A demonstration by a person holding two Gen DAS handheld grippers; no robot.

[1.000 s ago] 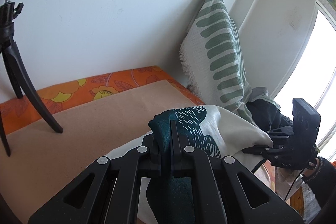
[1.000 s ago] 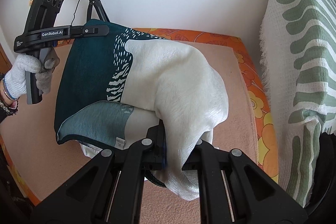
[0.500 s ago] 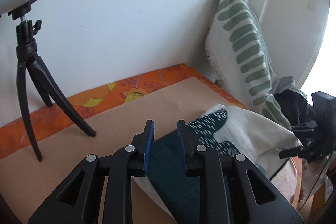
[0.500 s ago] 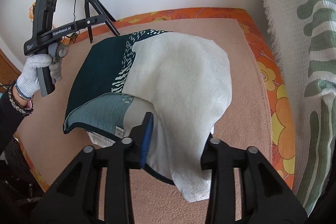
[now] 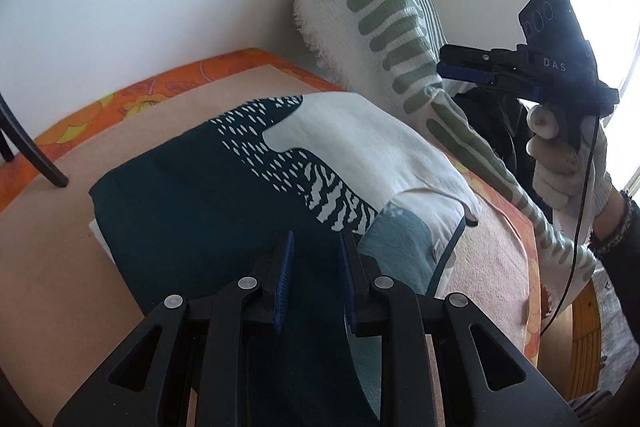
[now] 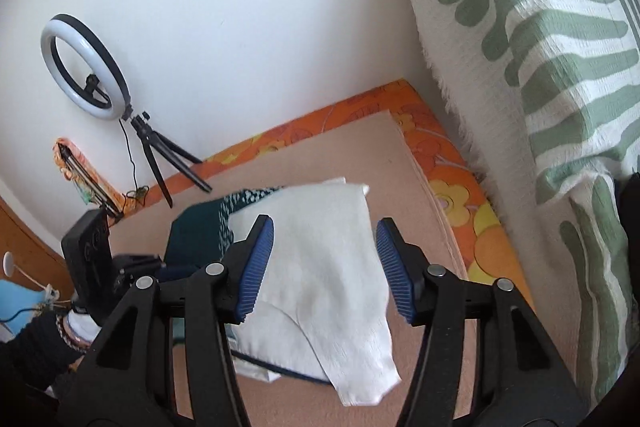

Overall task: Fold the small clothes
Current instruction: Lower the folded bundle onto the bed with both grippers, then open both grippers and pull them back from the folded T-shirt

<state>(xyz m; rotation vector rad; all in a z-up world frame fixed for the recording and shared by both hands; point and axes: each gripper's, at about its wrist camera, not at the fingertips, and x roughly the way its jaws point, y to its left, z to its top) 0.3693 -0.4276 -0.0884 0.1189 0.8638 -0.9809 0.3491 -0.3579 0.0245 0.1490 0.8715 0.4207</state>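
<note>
A small garment (image 5: 248,195), dark teal with a white part, lies folded on the tan mat (image 5: 48,251). My left gripper (image 5: 316,267) hovers open just over its teal near edge, with nothing pinched. In the right wrist view the white part of the garment (image 6: 332,267) lies below my right gripper (image 6: 324,251). Its jaws are closing but stand apart and press on nothing. From the left wrist view the right gripper (image 5: 444,65) is raised off the cloth to the right, in a gloved hand (image 5: 568,171). The left gripper (image 6: 156,267) shows low at the garment's left side.
A green-striped white pillow (image 6: 540,27) leans on the wall to the right. A ring light on a tripod (image 6: 84,67) stands at the mat's far left, one tripod leg (image 5: 32,155) near the garment. An orange floral cover (image 5: 160,87) borders the mat.
Both grippers opened and let go of the garment, which now lies flat on the mat. The right gripper rose away from it; the left swung over its teal edge.
</note>
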